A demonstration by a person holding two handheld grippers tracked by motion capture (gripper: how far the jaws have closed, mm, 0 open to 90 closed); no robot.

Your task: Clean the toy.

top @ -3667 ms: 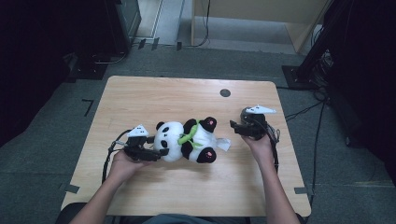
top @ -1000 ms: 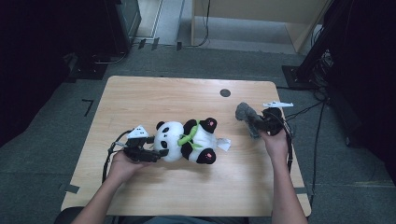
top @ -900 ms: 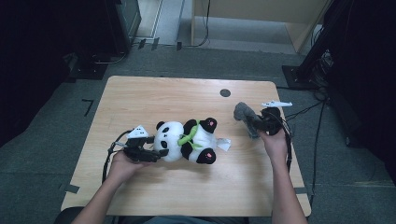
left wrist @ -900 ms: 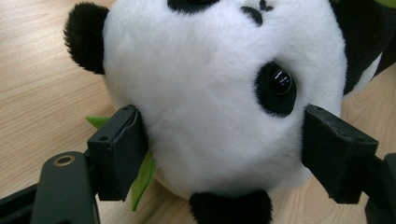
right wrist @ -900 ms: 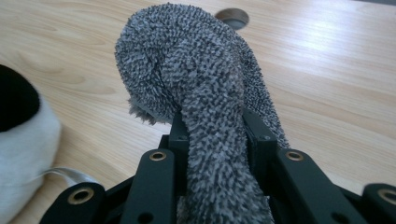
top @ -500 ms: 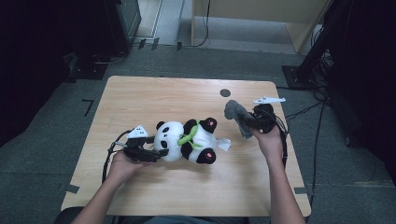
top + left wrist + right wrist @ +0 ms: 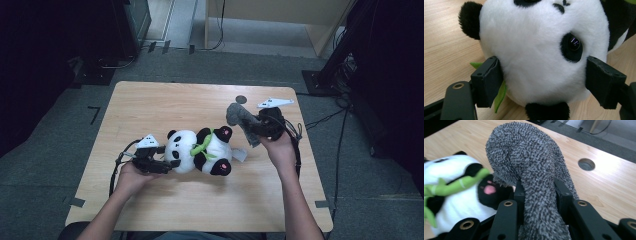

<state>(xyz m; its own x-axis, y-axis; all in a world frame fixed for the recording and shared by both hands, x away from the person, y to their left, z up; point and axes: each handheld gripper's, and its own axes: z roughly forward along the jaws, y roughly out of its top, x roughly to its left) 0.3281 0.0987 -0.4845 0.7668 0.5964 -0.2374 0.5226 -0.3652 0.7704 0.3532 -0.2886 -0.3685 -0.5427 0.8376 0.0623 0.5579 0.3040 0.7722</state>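
Grey and nubbly, a bunched terry cloth up off the table at centre right of the high view, pinched in the right gripper. Clamped tight there: in the right gripper view, both black jaws pressed into a narrow neck of the cloth, the rest ballooning over them. Just left of it, lying on its back at mid-frame, a black-and-white plush panda with a green felt leaf collar. Head toward the left, pink-soled feet toward the right.

Over at lower left, the left gripper braced on the toy's head. Jaws spread wide in the left gripper view, one pad on each side of the white face, touching the fur and steadying rather than squeezing hard. Light wooden table beneath, a round cable hole near the far edge.

Step in hand, by the look of it: bringing the cloth in toward the panda, near its raised foot, not yet touching the fur.

Next move, most likely: lowering the cloth onto the belly and rubbing. Calls for a firm hold on that pinched neck so the soft bundle does not slip free, and a steady left-hand brace to stop the light toy from sliding under the stroke.
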